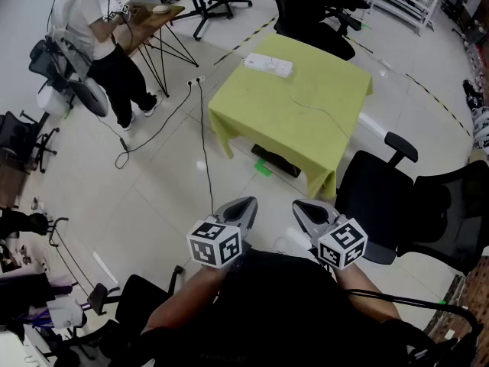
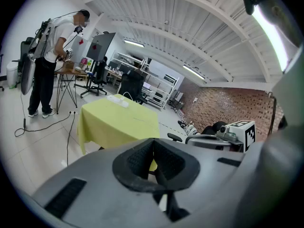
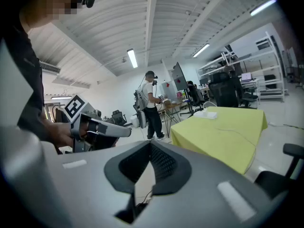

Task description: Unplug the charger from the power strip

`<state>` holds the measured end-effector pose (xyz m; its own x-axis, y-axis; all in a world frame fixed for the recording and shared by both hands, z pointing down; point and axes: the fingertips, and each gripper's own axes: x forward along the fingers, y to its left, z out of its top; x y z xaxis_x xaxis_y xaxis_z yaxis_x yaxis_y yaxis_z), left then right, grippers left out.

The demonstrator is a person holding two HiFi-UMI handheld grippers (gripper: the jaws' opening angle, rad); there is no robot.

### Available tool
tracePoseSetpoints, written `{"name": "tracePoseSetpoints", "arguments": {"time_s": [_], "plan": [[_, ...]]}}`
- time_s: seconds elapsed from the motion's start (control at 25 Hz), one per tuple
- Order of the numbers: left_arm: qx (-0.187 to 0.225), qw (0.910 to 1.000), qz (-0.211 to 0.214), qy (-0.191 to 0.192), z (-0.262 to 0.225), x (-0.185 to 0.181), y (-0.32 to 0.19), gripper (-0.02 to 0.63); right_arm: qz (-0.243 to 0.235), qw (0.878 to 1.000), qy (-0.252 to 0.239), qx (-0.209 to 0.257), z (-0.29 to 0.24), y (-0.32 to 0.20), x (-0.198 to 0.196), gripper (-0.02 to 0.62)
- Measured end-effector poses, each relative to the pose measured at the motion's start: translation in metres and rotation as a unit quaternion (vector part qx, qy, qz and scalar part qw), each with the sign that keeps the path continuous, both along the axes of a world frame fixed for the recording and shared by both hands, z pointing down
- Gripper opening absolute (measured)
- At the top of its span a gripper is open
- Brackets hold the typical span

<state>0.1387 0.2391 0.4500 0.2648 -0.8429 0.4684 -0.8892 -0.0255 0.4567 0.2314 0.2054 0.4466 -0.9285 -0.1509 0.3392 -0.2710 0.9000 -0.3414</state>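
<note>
A white power strip (image 1: 268, 65) lies at the far end of a table with a yellow-green cloth (image 1: 306, 121). A thin white cable (image 1: 325, 112) runs from it across the cloth; the charger itself is too small to make out. The strip also shows far off in the left gripper view (image 2: 118, 100) and the right gripper view (image 3: 207, 114). My left gripper (image 1: 245, 204) and right gripper (image 1: 300, 207) are held side by side close to my body, well short of the table and above the floor. Both are shut with nothing between their pads.
A black office chair (image 1: 397, 197) stands to the right of the table and another (image 1: 313, 14) behind it. Black cables (image 1: 203, 144) trail over the floor from a socket block (image 1: 195, 81). A person (image 1: 95, 37) stands at a small desk at the upper left.
</note>
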Motion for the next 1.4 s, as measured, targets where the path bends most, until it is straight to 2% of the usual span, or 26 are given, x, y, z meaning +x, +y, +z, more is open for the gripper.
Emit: {"name": "tracePoseSetpoints", "arguments": {"time_s": [0.4, 0.76, 0.96, 1.12, 1.4], "plan": [[0.009, 0.9994, -0.032, 0.006, -0.007, -0.107, 0.002, 0.008, -0.034, 0.999, 0.02, 0.001, -0.002, 0.0, -0.102, 0.003], [0.05, 0.9984, -0.015, 0.023, -0.019, -0.212, -0.02, 0.007, -0.037, 0.998, 0.039, 0.033, -0.02, -0.006, -0.215, 0.003], [0.05, 0.9984, -0.009, 0.023, -0.018, -0.268, -0.019, 0.007, -0.032, 0.998, 0.041, 0.042, -0.024, -0.006, -0.267, 0.003], [0.038, 0.9986, -0.018, 0.031, -0.013, -0.298, -0.018, 0.006, -0.032, 0.998, 0.049, 0.039, -0.022, -0.009, -0.29, 0.003], [0.034, 0.9987, 0.0, 0.038, -0.011, -0.317, -0.051, 0.006, -0.009, 0.999, 0.04, 0.025, -0.022, -0.048, -0.321, 0.003]]}}
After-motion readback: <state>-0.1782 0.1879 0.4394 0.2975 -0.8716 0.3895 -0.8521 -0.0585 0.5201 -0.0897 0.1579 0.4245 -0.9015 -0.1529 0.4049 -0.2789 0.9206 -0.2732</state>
